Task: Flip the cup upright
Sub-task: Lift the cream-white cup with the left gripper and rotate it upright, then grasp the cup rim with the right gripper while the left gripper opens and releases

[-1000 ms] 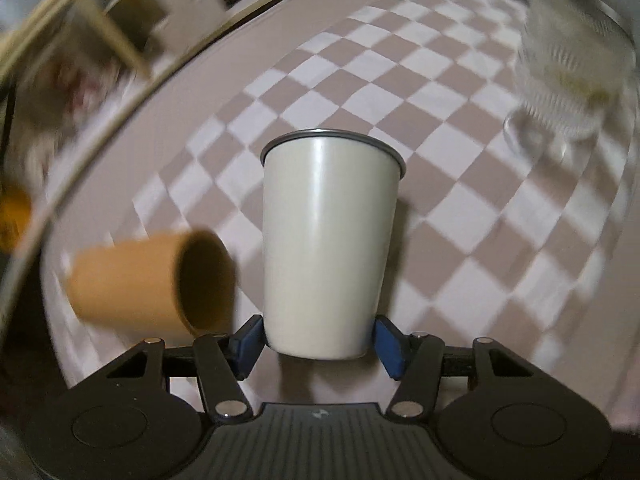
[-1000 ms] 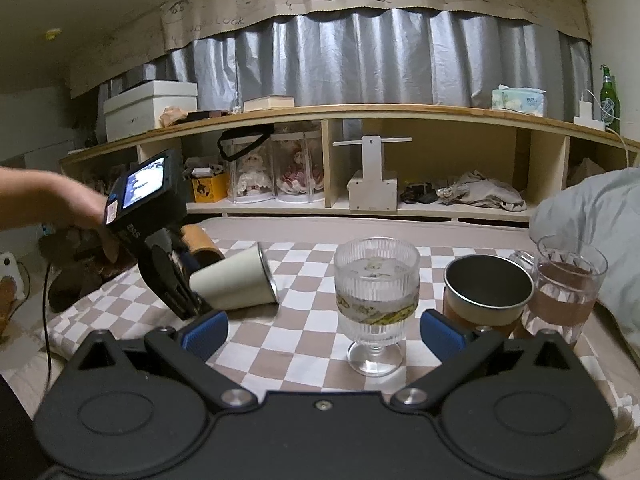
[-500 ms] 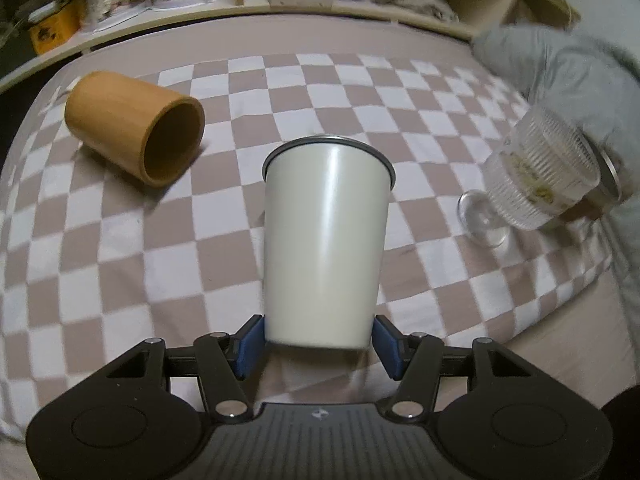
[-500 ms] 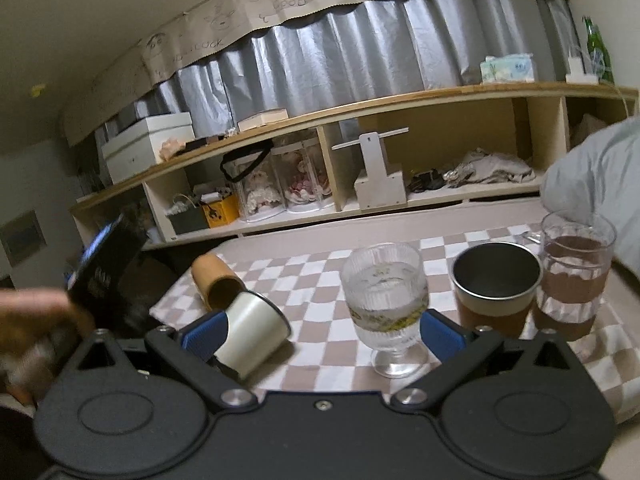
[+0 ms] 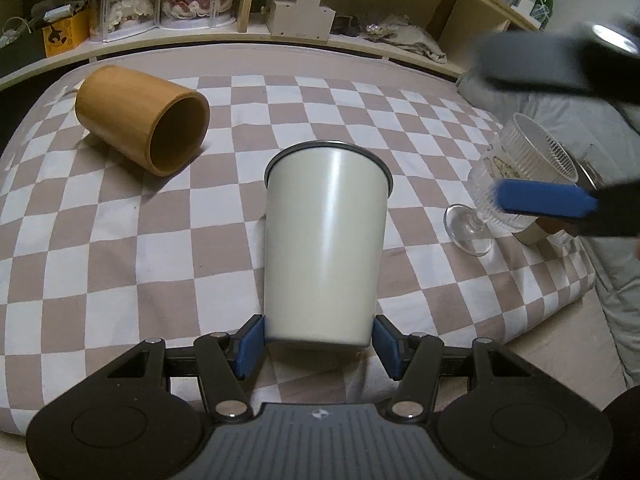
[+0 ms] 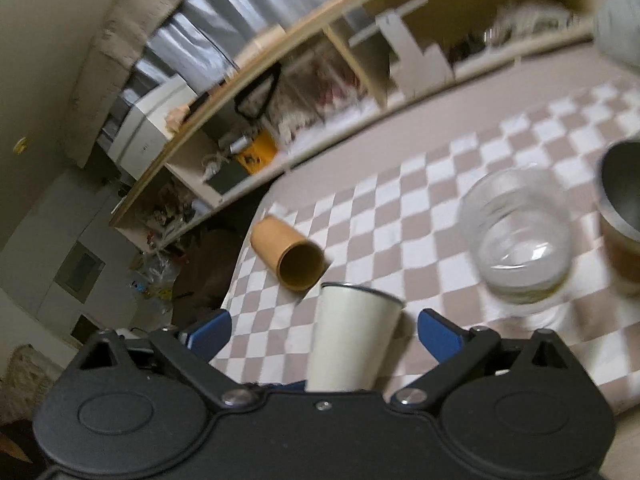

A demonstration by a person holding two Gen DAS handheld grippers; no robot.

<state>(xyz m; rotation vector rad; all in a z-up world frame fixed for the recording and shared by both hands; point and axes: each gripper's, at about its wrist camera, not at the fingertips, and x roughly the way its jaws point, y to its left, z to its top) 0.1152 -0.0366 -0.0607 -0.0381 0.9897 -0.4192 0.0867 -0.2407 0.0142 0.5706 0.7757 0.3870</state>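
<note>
A cream metal cup [image 5: 326, 240] with a steel rim lies on its side along my left gripper's axis, mouth pointing away. My left gripper [image 5: 318, 342] is shut on the cup's base, blue pads on both sides. In the right wrist view the same cup [image 6: 352, 344] shows between my right gripper's [image 6: 324, 330] open blue fingers, which hover above it. One blue finger of the right gripper [image 5: 544, 202] shows blurred at the right of the left wrist view.
A wooden cup [image 5: 144, 120] lies on its side at the far left of the checkered cloth [image 5: 120, 240]. A ribbed stemmed glass [image 5: 512, 184] stands at the right, with a steel-rimmed brown cup [image 6: 624, 216] beside it. Shelves with clutter run along the back.
My left gripper has turned and lowered with the cream cup, so the view now faces the shelves. My right gripper has swung left and down over the cream cup.
</note>
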